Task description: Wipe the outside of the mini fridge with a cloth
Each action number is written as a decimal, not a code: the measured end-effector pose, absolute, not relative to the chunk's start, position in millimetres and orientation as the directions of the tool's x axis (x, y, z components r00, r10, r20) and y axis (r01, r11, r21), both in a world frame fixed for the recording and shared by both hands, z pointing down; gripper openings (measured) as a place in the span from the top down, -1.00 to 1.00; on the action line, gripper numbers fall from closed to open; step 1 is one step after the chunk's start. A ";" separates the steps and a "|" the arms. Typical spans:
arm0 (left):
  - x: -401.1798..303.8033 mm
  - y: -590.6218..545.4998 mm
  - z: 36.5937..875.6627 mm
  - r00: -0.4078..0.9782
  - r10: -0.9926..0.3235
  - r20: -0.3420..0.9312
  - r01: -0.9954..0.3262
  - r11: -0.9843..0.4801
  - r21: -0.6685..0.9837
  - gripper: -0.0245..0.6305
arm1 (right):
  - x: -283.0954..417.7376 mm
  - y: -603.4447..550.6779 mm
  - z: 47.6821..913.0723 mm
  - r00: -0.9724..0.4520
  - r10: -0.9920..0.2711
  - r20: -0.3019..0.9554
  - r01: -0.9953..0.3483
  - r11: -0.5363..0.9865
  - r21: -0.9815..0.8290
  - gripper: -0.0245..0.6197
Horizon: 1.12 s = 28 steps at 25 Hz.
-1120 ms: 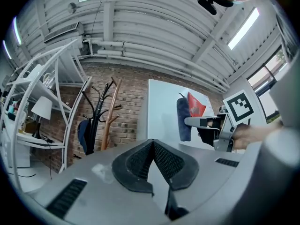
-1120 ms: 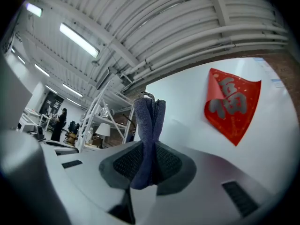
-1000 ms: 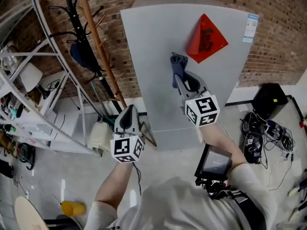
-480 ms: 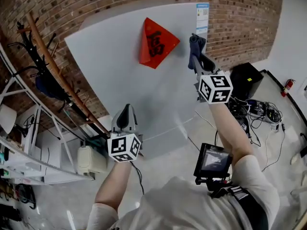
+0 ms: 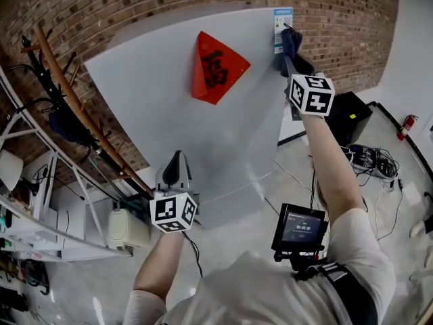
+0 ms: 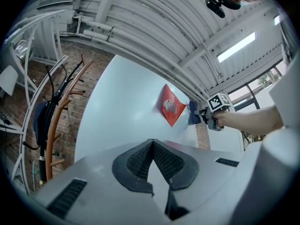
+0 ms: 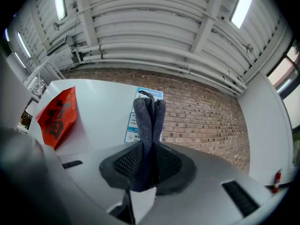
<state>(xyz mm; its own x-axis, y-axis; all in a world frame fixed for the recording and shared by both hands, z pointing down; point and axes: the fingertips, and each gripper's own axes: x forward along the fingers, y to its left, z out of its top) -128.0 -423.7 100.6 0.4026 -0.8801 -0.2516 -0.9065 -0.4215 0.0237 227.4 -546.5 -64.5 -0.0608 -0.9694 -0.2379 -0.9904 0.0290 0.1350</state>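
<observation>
The pale grey fridge (image 5: 169,107) stands against a brick wall, with a red diamond decoration (image 5: 216,66) on its door. My right gripper (image 5: 292,51) is raised to the door's top right corner and is shut on a dark blue cloth (image 5: 291,40). The cloth presses against the door at the blue-and-white label (image 5: 281,26). In the right gripper view the folded cloth (image 7: 147,118) sticks up between the shut jaws in front of the label (image 7: 136,121). My left gripper (image 5: 177,162) hangs low by the fridge's lower left, shut and empty (image 6: 152,146).
A wooden coat rack (image 5: 81,120) and a metal shelf unit (image 5: 40,202) stand left of the fridge. A white appliance (image 5: 125,229) sits on the floor below them. To the right are a black box (image 5: 348,117), tangled cables (image 5: 369,161) and a fire extinguisher (image 5: 406,124).
My right gripper has carried the cloth across the door, from left of the red decoration up to the top right corner by the label. The left gripper has hardly moved.
</observation>
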 end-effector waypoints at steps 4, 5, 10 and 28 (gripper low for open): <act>-135.7 -424.6 100.3 0.392 -0.885 -0.250 -0.912 -0.410 0.021 0.92 | 222.8 -546.9 -63.2 -0.053 -0.971 -0.235 -0.992 0.025 0.122 0.70; -137.9 -424.5 100.3 0.390 -0.886 -0.250 -0.913 -0.408 0.022 0.92 | 220.0 -546.2 -62.8 -0.059 -0.971 -0.232 -0.992 0.032 0.120 0.70; -146.8 -420.2 101.5 0.383 -0.889 -0.252 -0.914 -0.404 0.039 0.92 | 192.0 -539.7 -61.5 -0.108 -0.971 -0.213 -0.987 0.079 0.142 0.70; -206.1 -372.4 100.6 0.353 -0.897 -0.265 -0.923 -0.380 0.054 0.91 | 50.0 -493.3 -71.9 -0.267 -0.949 -0.167 -0.944 0.222 0.244 0.70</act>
